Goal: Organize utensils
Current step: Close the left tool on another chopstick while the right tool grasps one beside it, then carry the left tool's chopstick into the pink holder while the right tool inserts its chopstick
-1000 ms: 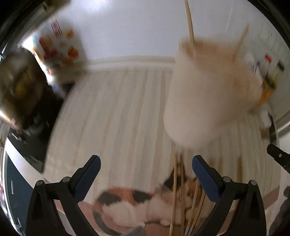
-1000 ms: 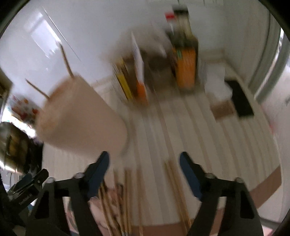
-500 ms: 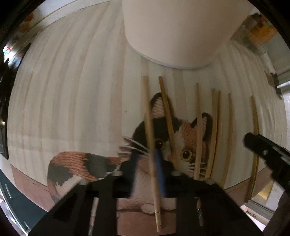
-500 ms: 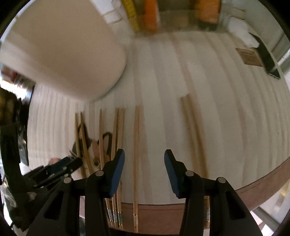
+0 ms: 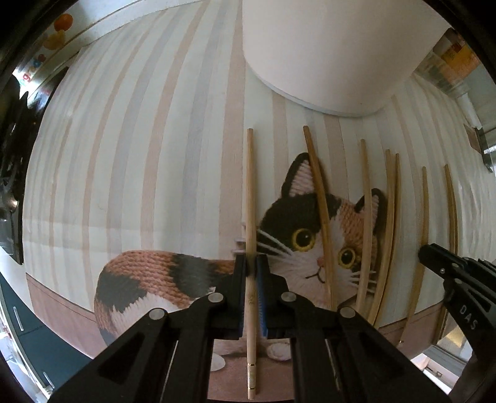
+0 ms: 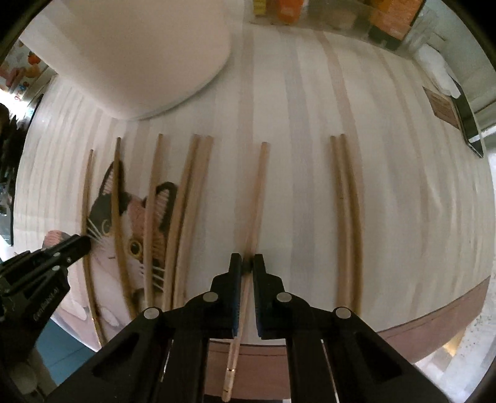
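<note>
In the left wrist view, the left claw (image 5: 251,269) is clamped on one chopstick (image 5: 250,201), its two fingers pressed to either side of the stick's lower part. That chopstick runs straight up the picture, its far tip near the base of a big cream-white cup (image 5: 328,52) that stands on the striped mat (image 5: 139,148) covering the tabletop. To the right, more chopsticks (image 5: 365,217) lie side by side on the mat, some of them across the knitted-look cat picture (image 5: 313,235) printed on it. At the right edge the black tip of the right claw (image 5: 434,255) reaches in beside the outermost sticks. In the right wrist view, the right claw (image 6: 247,266) is closed tight on a second chopstick (image 6: 259,192), which slants slightly, its far end pointing up the mat and its near end sticking out below the fingers past the mat's brown border (image 6: 434,325). A pair of chopsticks (image 6: 345,201) lies touching each other well to the right of it, and a row of others (image 6: 186,201) lies to the left over the cat's face (image 6: 136,223). The cup (image 6: 139,46) fills the upper left, and the left claw (image 6: 74,246) shows at the left edge with its tip at the leftmost stick. Blurred orange packages (image 6: 288,9) stand along the far edge.
</note>
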Tool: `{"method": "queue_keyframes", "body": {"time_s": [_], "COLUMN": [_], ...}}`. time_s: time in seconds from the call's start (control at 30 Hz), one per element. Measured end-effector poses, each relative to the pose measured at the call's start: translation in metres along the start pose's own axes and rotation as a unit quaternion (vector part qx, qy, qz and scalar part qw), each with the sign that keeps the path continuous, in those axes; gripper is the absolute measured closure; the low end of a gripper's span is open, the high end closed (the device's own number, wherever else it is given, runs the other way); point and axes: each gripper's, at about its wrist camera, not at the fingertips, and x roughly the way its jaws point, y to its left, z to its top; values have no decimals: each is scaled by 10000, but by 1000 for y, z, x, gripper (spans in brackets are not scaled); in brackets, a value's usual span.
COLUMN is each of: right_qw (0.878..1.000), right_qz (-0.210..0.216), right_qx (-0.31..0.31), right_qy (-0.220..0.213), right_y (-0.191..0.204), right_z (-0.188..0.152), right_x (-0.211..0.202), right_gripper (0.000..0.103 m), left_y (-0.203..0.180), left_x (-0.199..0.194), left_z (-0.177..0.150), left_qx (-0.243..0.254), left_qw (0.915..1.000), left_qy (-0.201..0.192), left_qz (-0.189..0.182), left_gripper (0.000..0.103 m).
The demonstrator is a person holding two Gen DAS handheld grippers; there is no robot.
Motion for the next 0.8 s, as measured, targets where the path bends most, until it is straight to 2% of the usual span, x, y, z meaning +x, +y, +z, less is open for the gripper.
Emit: {"method": "queue_keyframes", "body": {"time_s": [0.17,0.37,0.8], "right_qw": [9999,9990,9991], "right_qz": [-85,-363,-367], "right_qx": [-62,-178,-131], "right_qy": [123,207,169], "right_y": [1,19,17], "right_z": [6,15,13], "right_x": [2,5,5], "right_gripper": [95,94,95], "left_y": [1,-20,-31], "left_x": [2,-4,-5], "left_z": [-6,-8,-2], "left_qx": [28,15,68], "left_qw": [10000,10000,9999], "left_qy": [-25,-10,-18], "left_qz": [46,51,147], "left_gripper": [98,98,98]}}
